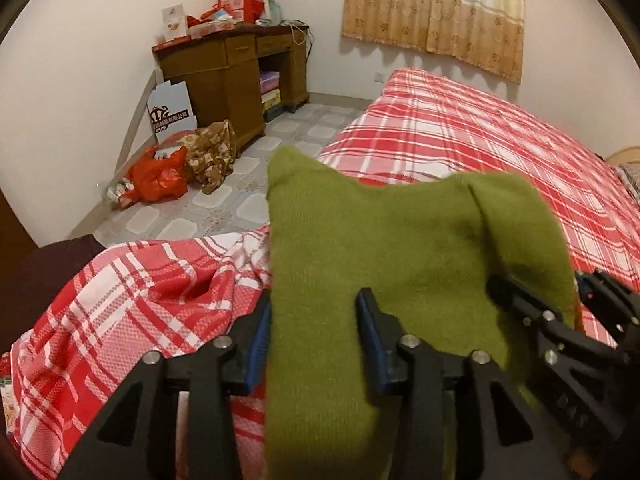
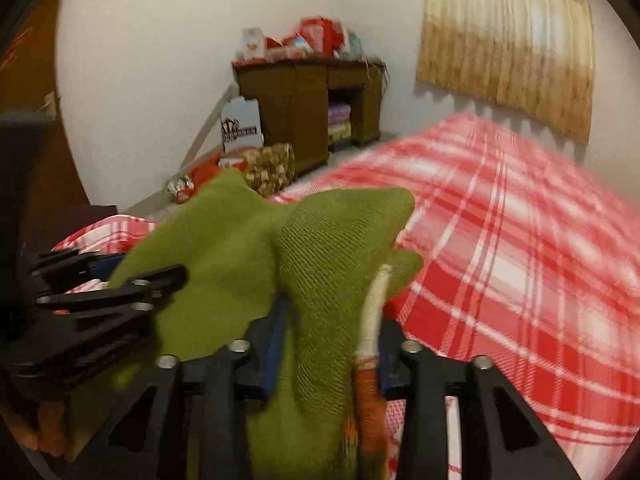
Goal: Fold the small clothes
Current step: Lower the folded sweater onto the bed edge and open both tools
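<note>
A green knit garment [image 1: 384, 248] is held up above the red plaid bed [image 1: 480, 136]. My left gripper [image 1: 314, 320] is shut on its left part, blue pads on each side of the cloth. My right gripper [image 2: 330, 340] is shut on the garment [image 2: 320, 264] near an orange and white trim [image 2: 370, 344]. The right gripper also shows at the right edge of the left wrist view [image 1: 560, 312], close beside the left. The left gripper shows at the left of the right wrist view [image 2: 108, 292]. The garment's lower part is hidden below both views.
A brown wooden desk [image 1: 236, 68] with red boxes on top stands in the far corner. Red bags [image 1: 160, 180] and a patterned cloth [image 1: 212, 152] lie on the tiled floor. A beige curtain [image 1: 436, 8] hangs on the wall behind the bed.
</note>
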### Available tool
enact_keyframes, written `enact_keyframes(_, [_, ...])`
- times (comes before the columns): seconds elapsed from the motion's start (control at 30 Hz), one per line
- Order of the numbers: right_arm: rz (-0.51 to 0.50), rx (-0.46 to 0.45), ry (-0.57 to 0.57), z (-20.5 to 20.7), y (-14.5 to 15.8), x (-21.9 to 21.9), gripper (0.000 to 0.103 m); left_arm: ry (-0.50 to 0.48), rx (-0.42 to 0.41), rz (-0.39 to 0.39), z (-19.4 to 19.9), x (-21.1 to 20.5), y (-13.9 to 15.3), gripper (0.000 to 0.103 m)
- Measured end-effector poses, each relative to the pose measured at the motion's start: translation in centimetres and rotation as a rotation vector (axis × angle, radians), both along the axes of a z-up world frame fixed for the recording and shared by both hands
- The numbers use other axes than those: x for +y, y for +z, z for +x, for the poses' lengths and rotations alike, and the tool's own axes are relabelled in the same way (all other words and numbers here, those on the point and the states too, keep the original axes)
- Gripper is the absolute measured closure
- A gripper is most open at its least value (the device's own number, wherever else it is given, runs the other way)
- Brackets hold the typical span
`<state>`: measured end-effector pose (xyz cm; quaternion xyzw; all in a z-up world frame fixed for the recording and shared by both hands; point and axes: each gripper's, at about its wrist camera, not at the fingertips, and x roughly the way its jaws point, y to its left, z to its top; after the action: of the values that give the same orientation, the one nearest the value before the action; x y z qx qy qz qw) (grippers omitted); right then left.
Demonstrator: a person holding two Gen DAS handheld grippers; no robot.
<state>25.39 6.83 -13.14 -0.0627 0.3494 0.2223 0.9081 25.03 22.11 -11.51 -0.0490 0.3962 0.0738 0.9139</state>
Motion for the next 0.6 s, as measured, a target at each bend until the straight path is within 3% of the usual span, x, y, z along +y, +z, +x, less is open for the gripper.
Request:
enact_keyframes(0.1, [0.133, 0.116, -0.01, 1.5, -0.4, -2.0, 0.044, 0.018, 0.008, 0.016, 0.1, 0.3, 0.1, 0.035])
enact_keyframes(0.17, [0.203, 0.148, -0.023, 1.0, -0.1, -3.5, 0.043, 0.002, -0.001, -0.009, -0.9, 0.7, 0.7, 0.035])
enact_keyframes(0.33, [0.312, 0.121, -0.049, -3.7, 1.5, -7.7, 0.042, -0.046, -0.059, -0.052, -6.5, 0.8, 2.4, 0.036])
enact_keyframes(0.4, [0.356, 0.124, -0.05, -5.7, 1.4, -9.1, 0.034, -0.056, -0.083, -0.084, -8.8, 1.0, 2.5, 0.036])
enact_keyframes(0.43, [0.363, 0.131, -0.048, -6.6, 1.0, -9.3, 0.029, -0.06, -0.089, -0.125, -10.0, 1.2, 2.3, 0.036])
enact_keyframes(0.53, [0.328, 0.17, -0.011, -7.7, -0.5, -8.1, 0.029, -0.086, -0.074, -0.23, -11.4, 0.8, 1.3, 0.036])
enact_keyframes(0.6, [0.32, 0.202, 0.001, -8.1, -1.7, -7.5, 0.029, -0.112, -0.049, -0.222, -11.7, -0.4, 0.4, 0.036])
